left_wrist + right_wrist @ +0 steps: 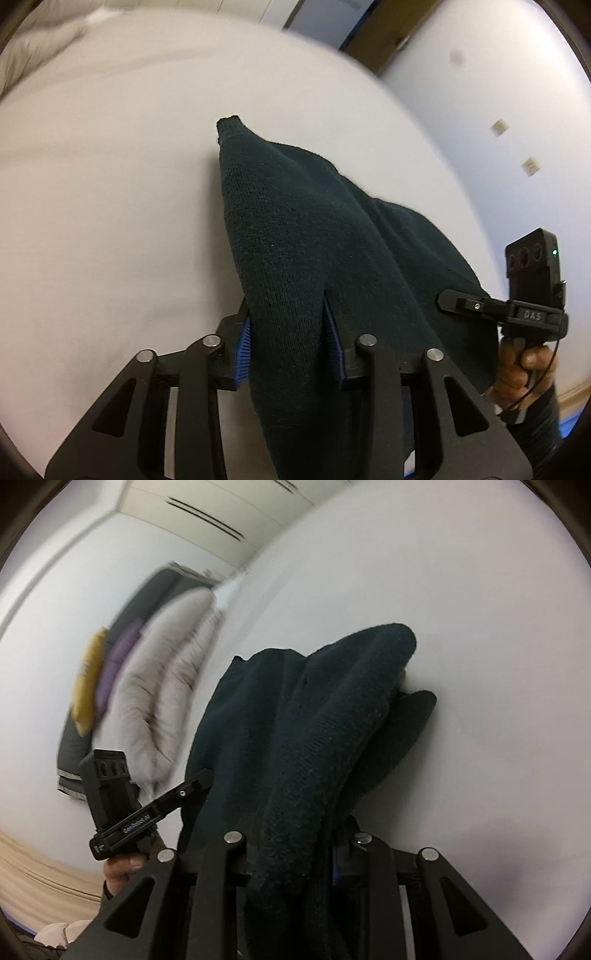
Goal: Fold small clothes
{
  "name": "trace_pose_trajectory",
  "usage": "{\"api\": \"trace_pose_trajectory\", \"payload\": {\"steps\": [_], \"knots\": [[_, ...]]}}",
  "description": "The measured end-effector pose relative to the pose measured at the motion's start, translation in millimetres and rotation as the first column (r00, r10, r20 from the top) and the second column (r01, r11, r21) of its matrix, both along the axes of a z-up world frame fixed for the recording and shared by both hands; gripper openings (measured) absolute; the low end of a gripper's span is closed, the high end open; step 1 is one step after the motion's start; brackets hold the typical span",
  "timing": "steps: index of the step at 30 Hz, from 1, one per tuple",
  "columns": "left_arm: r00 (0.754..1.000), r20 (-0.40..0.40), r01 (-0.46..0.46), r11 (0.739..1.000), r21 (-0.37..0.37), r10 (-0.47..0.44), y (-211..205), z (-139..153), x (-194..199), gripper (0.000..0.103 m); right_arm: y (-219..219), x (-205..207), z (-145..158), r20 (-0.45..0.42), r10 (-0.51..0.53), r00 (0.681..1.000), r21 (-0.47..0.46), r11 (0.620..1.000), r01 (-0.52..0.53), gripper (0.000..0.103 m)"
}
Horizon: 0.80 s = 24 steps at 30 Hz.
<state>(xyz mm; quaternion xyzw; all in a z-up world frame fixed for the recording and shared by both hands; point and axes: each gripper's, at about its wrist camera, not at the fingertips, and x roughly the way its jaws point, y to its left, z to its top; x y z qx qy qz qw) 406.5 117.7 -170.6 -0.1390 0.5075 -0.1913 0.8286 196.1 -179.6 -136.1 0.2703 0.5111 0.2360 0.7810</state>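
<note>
**Item: dark green knitted garment, in hand**

Dark green knitted garment (303, 236): bunched, hanging over white surface (110, 221). Likely soft, limp, light; best gripped at edges. Left gripper (291, 343) and right gripper (291, 853) both clamped on the knit.

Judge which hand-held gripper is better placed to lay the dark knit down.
Probably left: the left hand-held gripper clamps the dark knit garment along a flatter, visible edge; the right's grip is bunched.
</note>
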Motion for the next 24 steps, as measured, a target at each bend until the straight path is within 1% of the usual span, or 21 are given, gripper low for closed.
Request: {"api": "trace_pose_trajectory", "payload": {"steps": [1, 2, 3, 4, 5, 6, 7, 8, 9, 10, 11, 12, 14, 16, 17, 18, 20, 21, 22, 23, 24], "knots": [[1.0, 0.008, -0.021, 1.0, -0.015, 0.021, 3, -12, -4, 0.05, -1, -2, -17, -0.045, -0.02, 0.999, -0.013, 1.0, 0.019, 0.036], [0.999, 0.034, -0.039, 0.998, -0.044, 0.04, 6, -17, -8, 0.062, -6, -7, -34, -0.063, -0.049, 0.997, 0.014, 0.999, 0.05, 0.037], [0.997, 0.04, -0.059, 0.997, -0.059, 0.061, 9, -19, -10, 0.064, -13, -9, -35, -0.038, -0.065, 0.997, 0.056, 0.996, 0.068, 0.037], [0.997, 0.037, -0.067, 0.995, -0.068, 0.07, 9, -18, -10, 0.064, -20, -16, -35, -0.024, -0.087, 0.996, 0.096, 0.991, 0.089, 0.039], [0.996, 0.041, -0.072, 0.995, -0.063, 0.075, 8, -15, -10, 0.065, -22, -15, -35, -0.029, -0.102, 0.994, 0.108, 0.989, 0.104, 0.046], [0.995, 0.054, -0.079, 0.996, -0.036, 0.081, 5, -10, -8, 0.065, -28, -22, -31, -0.036, -0.118, 0.992, 0.118, 0.986, 0.121, 0.052], [0.992, 0.085, -0.093, 0.996, 0.007, 0.092, 3, -2, -10, 0.065, -30, -24, -27, -0.037, -0.126, 0.991, 0.107, 0.986, 0.129, 0.054], [0.983, 0.143, -0.125, 0.99, 0.07, 0.114, 0, 12, -13, 0.064, -34, -29, -22, -0.029, -0.139, 0.99, 0.084, 0.986, 0.141, 0.057], [0.973, 0.193, -0.148, 0.983, 0.112, 0.125, -5, 21, -16, 0.064, -41, -35, -10, -0.008, -0.157, 0.988, 0.055, 0.986, 0.157, 0.057], [0.961, 0.248, -0.162, 0.977, 0.139, 0.124, -10, 33, -18, 0.064, -41, -33, -3, 0.011, -0.164, 0.986, 0.049, 0.985, 0.163, 0.057], [0.949, 0.294, -0.161, 0.976, 0.147, 0.112, -18, 46, -17, 0.064, -44, -34, 10, 0.042, -0.168, 0.985, 0.064, 0.984, 0.165, 0.054], [0.943, 0.317, -0.151, 0.977, 0.149, 0.097, -27, 56, -12, 0.064, -57, -34, 18, 0.065, -0.162, 0.985, 0.092, 0.984, 0.156, 0.048], [0.937, 0.346, -0.109, 0.977, 0.182, 0.04, -54, 64, -2, 0.064, -42, -27, 33, 0.105, -0.126, 0.987, 0.144, 0.983, 0.11, 0.047], [0.943, 0.332, -0.071, 0.972, 0.222, -0.007, -76, 57, 11, 0.064, -17, -12, 40, 0.141, -0.059, 0.988, 0.178, 0.984, 0.033, 0.047], [0.948, 0.316, -0.057, 0.967, 0.247, -0.025, -92, 46, 19, 0.064, -7, -5, 35, 0.134, -0.029, 0.99, 0.188, 0.982, 0.003, 0.047], [0.958, 0.284, -0.04, 0.96, 0.278, -0.043, -111, 30, 24, 0.064, 4, 4, 27, 0.115, -0.001, 0.993, 0.2, 0.98, -0.023, 0.047], [0.975, 0.209, -0.005, 0.944, 0.331, -0.069, -103, 2, 31, 0.065, 13, 22, -5, 0.044, 0.025, 0.999, 0.199, 0.979, -0.033, 0.046], [0.976, 0.21, -0.009, 0.941, 0.339, -0.066, -107, -8, 33, 0.067, 18, 28, -14, 0.018, 0.022, 1.0, 0.182, 0.983, -0.024, 0.028], [0.974, 0.218, -0.013, 0.945, 0.326, -0.062, -106, -13, 32, 0.072, 15, 28, -28, 0.01, 0.011, 1.0, 0.162, 0.987, -0.012, 0.015], [0.975, 0.216, -0.015, 0.953, 0.304, -0.054, -106, -17, 33, 0.074, 5, 25, -35, 0.02, -0.007, 1.0, 0.16, 0.987, 0.004, 0.0], [0.977, 0.209, -0.013, 0.961, 0.278, -0.047, -103, -20, 33, 0.075, -6, 19, -41, 0.025, -0.026, 0.999, 0.197, 0.98, 0.02, 0.0]]}}
